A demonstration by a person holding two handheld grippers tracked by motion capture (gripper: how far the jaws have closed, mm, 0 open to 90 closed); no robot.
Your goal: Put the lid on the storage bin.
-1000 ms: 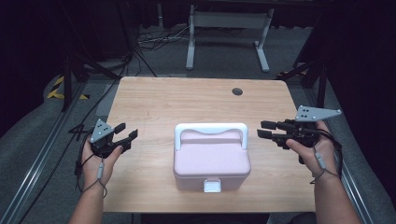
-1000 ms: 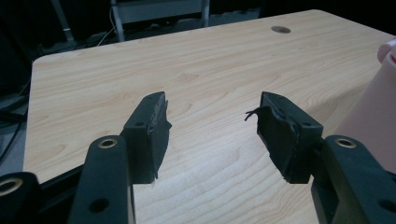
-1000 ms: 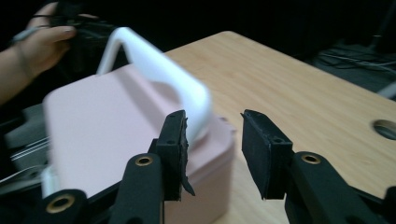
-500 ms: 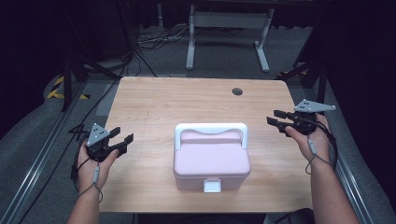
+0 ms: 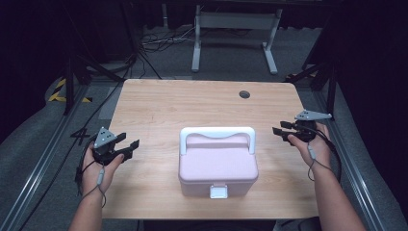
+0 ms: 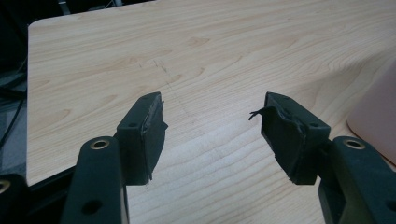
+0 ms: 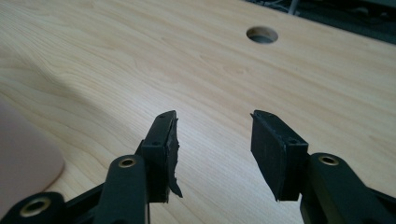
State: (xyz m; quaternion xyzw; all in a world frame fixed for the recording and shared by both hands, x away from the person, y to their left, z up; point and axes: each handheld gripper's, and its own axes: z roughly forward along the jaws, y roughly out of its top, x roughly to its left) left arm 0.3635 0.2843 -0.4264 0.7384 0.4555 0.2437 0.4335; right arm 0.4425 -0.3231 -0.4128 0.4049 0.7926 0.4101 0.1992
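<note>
Left gripper (image 6: 210,121): the two black fingers (image 6: 144,135) stand spread with bare wood between them; the worn pads touch nothing. The jaws have just been opening, with no object in the gap. In the left gripper view they hang just above the wooden table (image 6: 210,51), and a pale pink edge of the box (image 6: 376,121) shows at 3 o'clock. In the high view this gripper (image 5: 126,147) sits at 9 o'clock of the box, well apart from it, over the table's left margin, with its grey three-cornered plate on top and its cable trailing down the person's left hand (image 5: 98,166).

Right gripper (image 7: 215,140): the fingers (image 7: 271,149) are likewise spread, empty, above bare wood; these jaws too have just been opening. In the right gripper view a round cable hole (image 7: 262,34) lies at 12 o'clock, and a pink corner of the box (image 7: 23,158) at 8 o'clock. In the high view the gripper (image 5: 284,131) points toward the box from about 2 o'clock, near its handle end but not touching it; the right hand (image 5: 312,147) holds it near the table's right edge.

Pink box (image 5: 217,166): closed, standing at the middle of the table's near half, white latch (image 5: 217,192) facing 6 o'clock. Its white handle (image 5: 217,134) lies folded flat over the lid's far side. Neither gripper touches the box.

Table (image 5: 192,106): light wood; the cable hole (image 5: 244,94) lies at 1 o'clock of the box, toward the far edge.
</note>
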